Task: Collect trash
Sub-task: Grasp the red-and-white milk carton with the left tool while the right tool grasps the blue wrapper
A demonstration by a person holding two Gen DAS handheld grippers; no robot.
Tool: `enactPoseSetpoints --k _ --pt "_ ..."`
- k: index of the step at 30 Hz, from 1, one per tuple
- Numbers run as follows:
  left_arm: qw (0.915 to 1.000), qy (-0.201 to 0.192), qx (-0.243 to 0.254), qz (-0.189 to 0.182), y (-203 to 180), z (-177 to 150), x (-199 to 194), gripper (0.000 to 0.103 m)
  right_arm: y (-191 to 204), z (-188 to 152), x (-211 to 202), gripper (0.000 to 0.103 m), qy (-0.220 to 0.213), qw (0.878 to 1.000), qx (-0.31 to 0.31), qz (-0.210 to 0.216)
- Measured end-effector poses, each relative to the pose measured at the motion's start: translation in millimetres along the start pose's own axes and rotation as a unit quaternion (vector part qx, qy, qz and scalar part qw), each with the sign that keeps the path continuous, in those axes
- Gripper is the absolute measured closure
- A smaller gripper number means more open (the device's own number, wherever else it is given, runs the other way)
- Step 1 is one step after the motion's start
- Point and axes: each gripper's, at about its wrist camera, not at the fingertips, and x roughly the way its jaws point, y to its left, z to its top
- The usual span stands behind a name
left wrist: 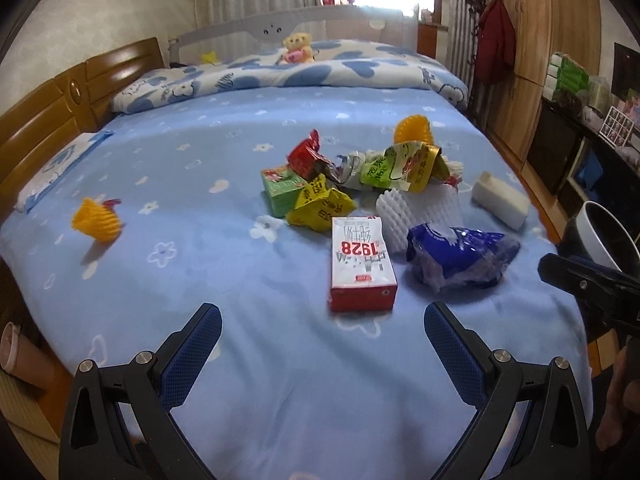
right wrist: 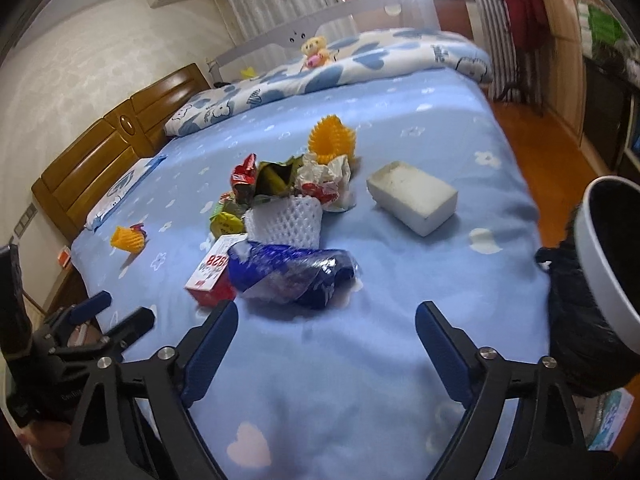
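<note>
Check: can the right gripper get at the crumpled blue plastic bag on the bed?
Probably yes. The right gripper is open and empty, the crumpled blue plastic bag lies just ahead, with only bare blue bedspread between.

Blue bedspread (left wrist: 200, 260) with white flowers (and hearts). Red-and-white carton (left wrist: 362, 264), dark blue wrapper (left wrist: 456, 256), white foam net (right wrist: 286, 220), yellow net (left wrist: 98, 220). Gripper pads (left wrist: 192, 356) blue, textured.

Teddy bear (left wrist: 298, 46), wooden headboard (left wrist: 48, 120), red coat (left wrist: 496, 46)
</note>
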Motion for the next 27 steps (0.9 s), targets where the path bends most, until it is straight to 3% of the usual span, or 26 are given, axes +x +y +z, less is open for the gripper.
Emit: enactPoseSetpoints --k 8,11,14,15,16,18,27 --pt "0.9997 0.022 0.003 0.001 -2 18 42 0.001 -20 17 43 0.019 0.042 0.998 0.039 0.038" --pt "0.9995 0.032 0.006 -0.004 -3 18 53 0.006 -20 18 54 0.029 0.055 0.996 0.051 0.055" --pt "0.9986 0.048 0.003 -0.023 -3 16 61 0.033 -22 16 61 0.050 0.063 0.992 0.065 0.082" --pt "0.9979 0.055 -0.001 -0.034 -2 15 62 0.051 -22 16 61 0.066 0.062 0.991 0.069 0.098" --pt "0.9972 0.062 -0.004 -0.042 -1 15 64 0.053 -20 16 60 0.081 0.061 0.990 0.068 0.106" --pt "0.9970 0.060 -0.011 -0.048 1 10 57 0.054 -17 14 56 0.100 0.059 0.991 0.063 0.105" --pt "0.9973 0.029 -0.010 -0.067 -4 1 -1 0.054 -14 9 20 0.103 0.026 0.993 0.046 0.102"
